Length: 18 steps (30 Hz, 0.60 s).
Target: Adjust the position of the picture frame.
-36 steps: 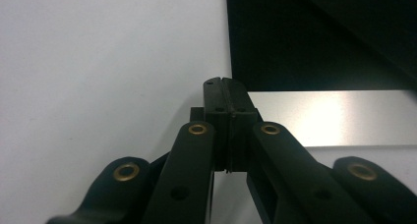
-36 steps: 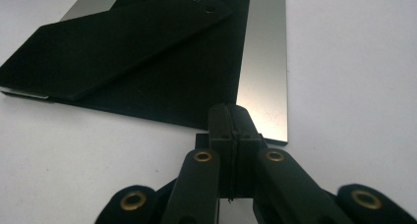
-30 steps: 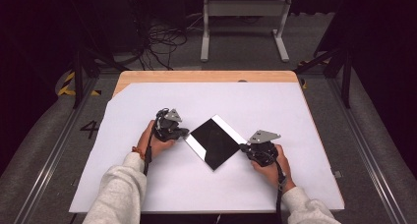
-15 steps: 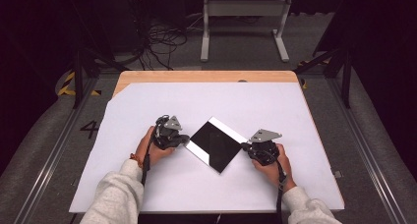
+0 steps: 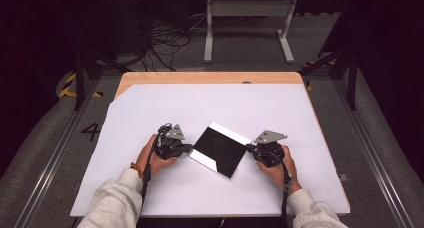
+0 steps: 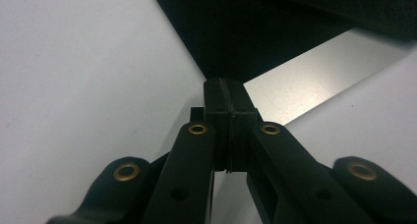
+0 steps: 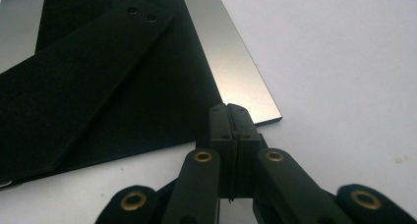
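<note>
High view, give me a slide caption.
Two hand-held grippers, left and right, shut at opposite corners of a black panel.

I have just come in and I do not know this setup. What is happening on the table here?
A person sits at a white table with tongs in each hand. Between them lies a flat black square panel with silver edges, turned like a diamond. The left tongs are shut, with the tips at the panel's left corner. The right tongs are shut too, at its right corner. Neither grips the panel; it looks as if they nudge or steady it from both sides.
</note>
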Tool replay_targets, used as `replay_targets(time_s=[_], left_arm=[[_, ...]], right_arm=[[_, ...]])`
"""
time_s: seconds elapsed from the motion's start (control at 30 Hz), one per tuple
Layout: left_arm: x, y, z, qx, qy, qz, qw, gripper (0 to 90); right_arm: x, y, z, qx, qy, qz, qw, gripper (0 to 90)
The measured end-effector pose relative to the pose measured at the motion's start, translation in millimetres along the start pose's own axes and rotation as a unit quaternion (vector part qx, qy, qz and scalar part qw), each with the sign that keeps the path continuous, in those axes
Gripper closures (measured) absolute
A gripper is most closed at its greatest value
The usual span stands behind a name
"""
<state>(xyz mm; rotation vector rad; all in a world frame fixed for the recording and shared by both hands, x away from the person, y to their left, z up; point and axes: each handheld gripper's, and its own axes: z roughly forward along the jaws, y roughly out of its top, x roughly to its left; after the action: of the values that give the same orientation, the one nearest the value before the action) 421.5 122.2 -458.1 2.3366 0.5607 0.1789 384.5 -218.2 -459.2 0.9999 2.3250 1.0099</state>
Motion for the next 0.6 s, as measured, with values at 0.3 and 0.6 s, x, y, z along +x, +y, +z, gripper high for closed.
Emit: replay_targets(time_s=[0.3, 0.6], left_arm=[[-4.2, -3.0, -1.4, -0.003, -0.008, -0.006, 0.9999, 90.0], [-8.3, -6.2, -3.4, -0.005, -0.016, -0.007, 0.9998, 90.0]], right_arm=[[-1.8, 0.9, 0.7, 0.002, 0.003, 0.002, 1.0000, 90.0], [-5.6, 4.1, 4.5, 0.002, 0.007, 0.008, 0.9999, 90.0]])
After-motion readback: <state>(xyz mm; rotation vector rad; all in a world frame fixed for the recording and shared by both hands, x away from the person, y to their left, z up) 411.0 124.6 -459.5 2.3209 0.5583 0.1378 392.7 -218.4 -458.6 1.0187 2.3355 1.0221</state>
